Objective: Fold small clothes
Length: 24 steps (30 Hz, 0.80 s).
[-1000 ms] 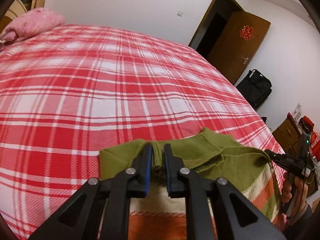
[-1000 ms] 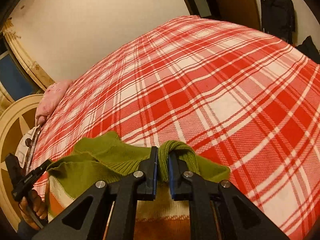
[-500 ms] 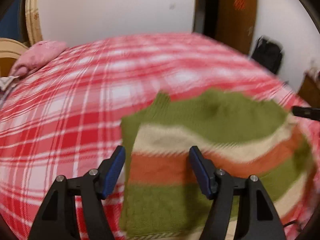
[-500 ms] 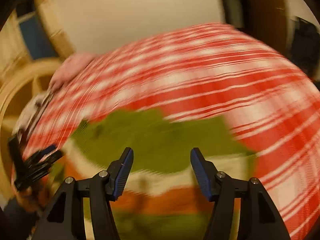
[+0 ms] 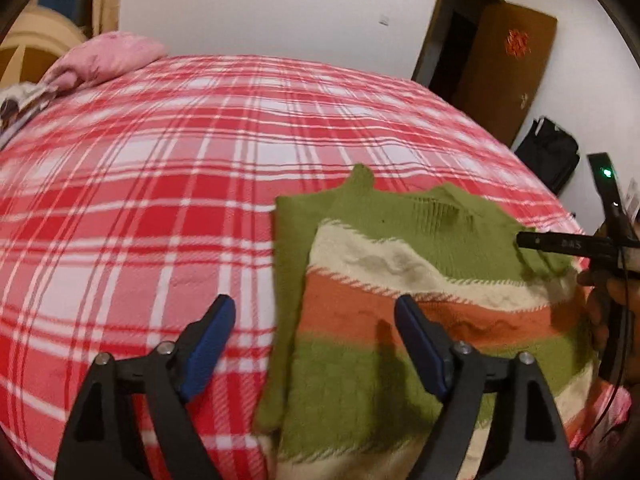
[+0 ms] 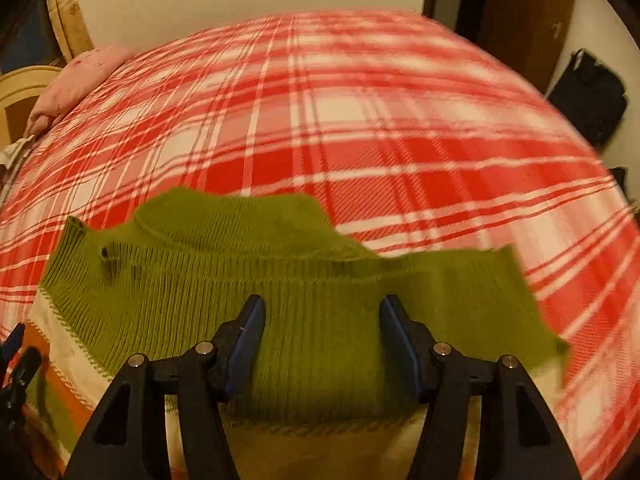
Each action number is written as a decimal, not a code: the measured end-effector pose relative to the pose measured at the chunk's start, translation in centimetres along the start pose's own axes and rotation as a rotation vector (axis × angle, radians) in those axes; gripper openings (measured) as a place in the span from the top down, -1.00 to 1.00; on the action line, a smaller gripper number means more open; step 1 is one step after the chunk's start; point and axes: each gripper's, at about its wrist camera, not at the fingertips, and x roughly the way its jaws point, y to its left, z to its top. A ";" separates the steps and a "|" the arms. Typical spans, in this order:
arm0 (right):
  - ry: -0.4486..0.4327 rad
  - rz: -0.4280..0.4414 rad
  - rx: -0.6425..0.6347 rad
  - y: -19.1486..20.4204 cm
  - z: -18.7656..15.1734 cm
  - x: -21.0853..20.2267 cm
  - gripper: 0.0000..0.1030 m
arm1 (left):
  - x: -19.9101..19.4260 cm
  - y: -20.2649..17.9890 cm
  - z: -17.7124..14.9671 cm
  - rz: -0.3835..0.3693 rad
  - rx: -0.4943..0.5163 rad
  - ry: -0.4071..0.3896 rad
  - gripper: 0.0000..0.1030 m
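A small knitted sweater (image 5: pixel 400 292) with green, cream and orange stripes lies flat on the red plaid bed; its green top part fills the lower right wrist view (image 6: pixel 280 280). My left gripper (image 5: pixel 316 340) is open and empty, just above the sweater's left edge. My right gripper (image 6: pixel 322 344) is open and empty over the green ribbed band. The right gripper also shows at the right edge of the left wrist view (image 5: pixel 576 244), held by a hand. The left gripper's tip shows at the lower left of the right wrist view (image 6: pixel 16 356).
The red and white plaid bedspread (image 5: pixel 160 160) stretches far and left of the sweater. A pink pillow (image 5: pixel 104 56) lies at the headboard. A brown door (image 5: pixel 504 64) and a black bag (image 5: pixel 552 152) stand at the right, off the bed.
Both grippers were shut on the sweater's green edge a second ago; they have opened, let it go and pulled back. The sweater now lies flat on the bed.
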 end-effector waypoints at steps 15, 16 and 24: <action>0.001 0.162 -0.181 10.7 -1.4 -0.2 -0.19 | 0.2 1.2 -1.0 -0.047 -0.054 0.033 -0.80; -0.007 0.183 -0.162 9.7 -2.1 -1.3 -0.19 | 0.1 1.2 -1.2 -0.047 -0.045 0.035 -0.80; -0.105 0.097 -0.033 -2.8 -9.6 -8.8 -0.19 | -1.5 1.2 -2.6 -0.066 -0.020 0.041 -0.84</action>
